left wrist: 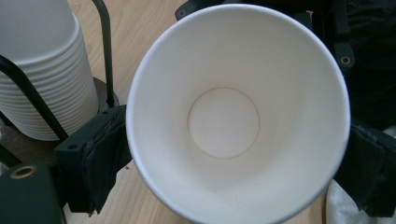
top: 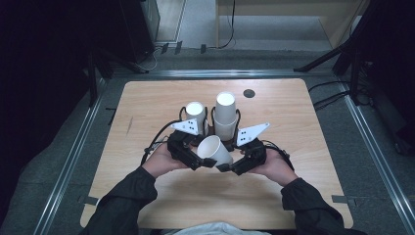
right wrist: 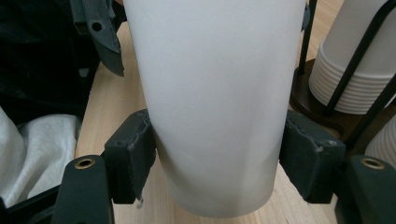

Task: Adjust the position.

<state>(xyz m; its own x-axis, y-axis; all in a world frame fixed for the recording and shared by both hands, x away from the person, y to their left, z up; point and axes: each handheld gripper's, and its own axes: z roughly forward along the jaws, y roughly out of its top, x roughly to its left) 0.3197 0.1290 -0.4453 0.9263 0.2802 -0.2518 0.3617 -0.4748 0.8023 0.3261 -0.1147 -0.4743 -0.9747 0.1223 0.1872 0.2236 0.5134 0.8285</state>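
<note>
High view: a wooden table point(top: 161, 98) carries a black wire cup holder point(top: 212, 122) with two stacks of white paper cups, a shorter left stack point(top: 195, 113) and a taller right stack point(top: 225, 113). Just in front of the holder, a single white paper cup point(top: 215, 150) lies tilted with its mouth turned up and to the left, held between the left gripper point(top: 201, 159) and the right gripper point(top: 229, 165), one at each side of it. A small dark round disc point(top: 249, 93) lies on the table behind the stacks. Left gripper view: the camera looks straight into the cup's open mouth point(left wrist: 224, 122); the padded jaws press against the rim wall on both sides, clamped on it. A cup stack point(left wrist: 44, 70) in its wire frame stands at upper left. Right gripper view: the cup's outer wall point(right wrist: 217, 93) sits between the two pads, both touching, base end nearest the camera; jaws gripping it. Cup stacks point(right wrist: 355, 70) stand at right.
</note>
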